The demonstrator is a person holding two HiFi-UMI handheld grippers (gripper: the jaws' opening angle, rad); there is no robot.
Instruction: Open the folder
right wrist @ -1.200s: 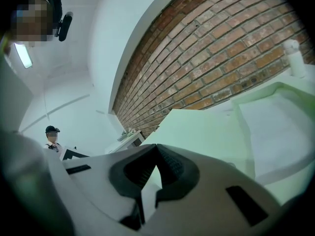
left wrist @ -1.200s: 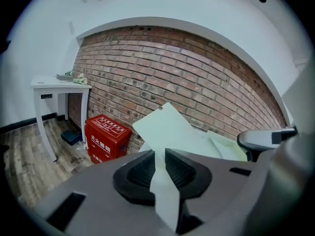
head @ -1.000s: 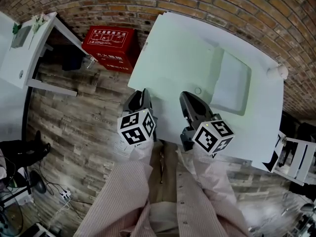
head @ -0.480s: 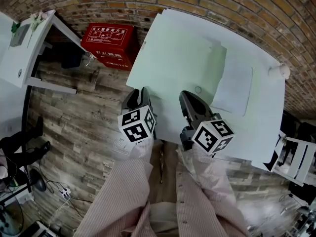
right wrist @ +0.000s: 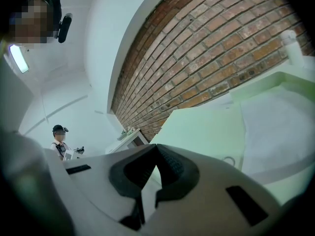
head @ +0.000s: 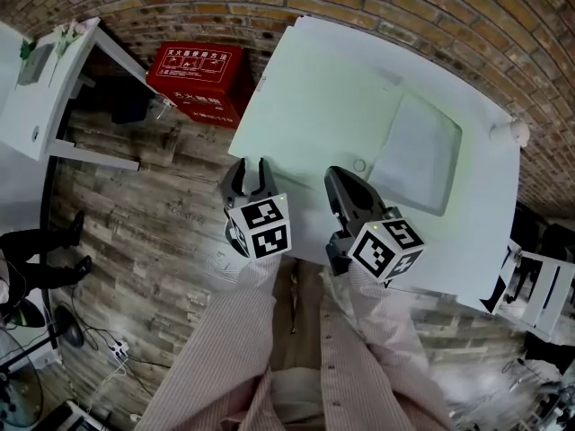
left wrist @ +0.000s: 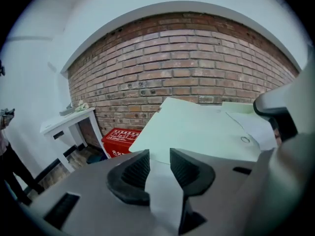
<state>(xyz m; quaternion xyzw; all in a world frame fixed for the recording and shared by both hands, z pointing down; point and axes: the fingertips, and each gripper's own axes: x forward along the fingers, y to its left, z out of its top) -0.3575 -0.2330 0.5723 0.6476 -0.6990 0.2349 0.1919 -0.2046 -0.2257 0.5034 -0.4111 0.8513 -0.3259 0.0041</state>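
The pale green folder (head: 323,97) lies flat on the white desk (head: 481,205), from the middle of the head view toward the upper right. The left hand-held gripper (head: 250,164) sits at the folder's lower-left corner, where its jaws have just been opening and now stand moderately apart with nothing between them. To its right, the right hand-held gripper (head: 334,174) points over the folder's near edge, its jaw tips closed together with nothing visibly pinched.

Red box (head: 199,83) on wood floor (head: 153,223), by brick wall (head: 449,7); white side table (head: 49,79) at left; person (head: 40,245) at left edge.
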